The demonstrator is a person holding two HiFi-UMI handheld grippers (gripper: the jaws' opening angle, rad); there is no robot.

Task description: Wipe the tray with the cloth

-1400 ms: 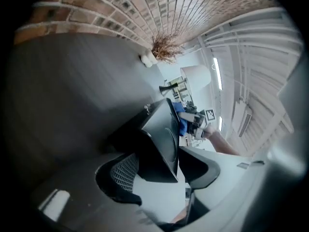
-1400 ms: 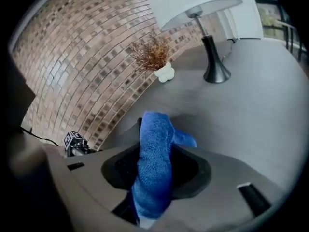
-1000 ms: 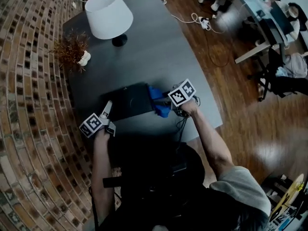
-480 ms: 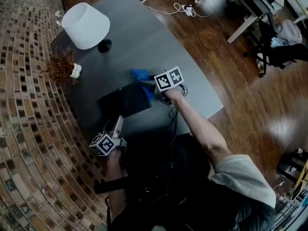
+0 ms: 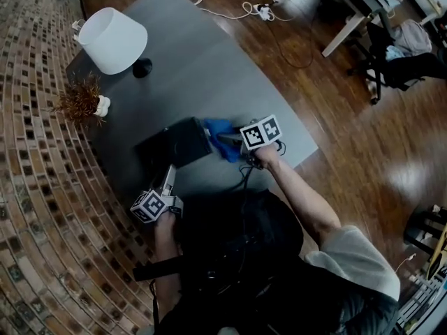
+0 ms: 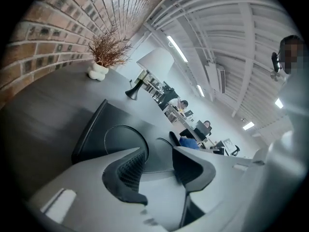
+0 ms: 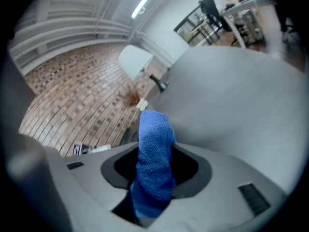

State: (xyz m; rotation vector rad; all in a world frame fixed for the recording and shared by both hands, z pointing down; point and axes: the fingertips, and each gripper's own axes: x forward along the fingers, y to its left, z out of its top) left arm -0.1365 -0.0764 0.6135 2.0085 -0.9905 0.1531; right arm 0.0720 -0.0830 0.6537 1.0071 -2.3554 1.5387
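From above, right gripper point(image 5: 225, 140) at the tray's point(image 5: 174, 144) edge; up close, clenched on the blue cloth point(image 7: 154, 158). Left gripper point(image 6: 157, 161) just closing, narrow gap, empty.

The tray point(image 5: 174, 144) lies on the table point(image 5: 230, 75) toward its near edge, with the cloth point(image 5: 218, 130) right against it at 3 o'clock. From the tray, the plant point(image 5: 80, 102) stands at 10 o'clock and the lamp point(image 5: 112, 39) behind it at 11 o'clock, both by the brick wall point(image 5: 35, 187) that runs along the table's 9 o'clock side
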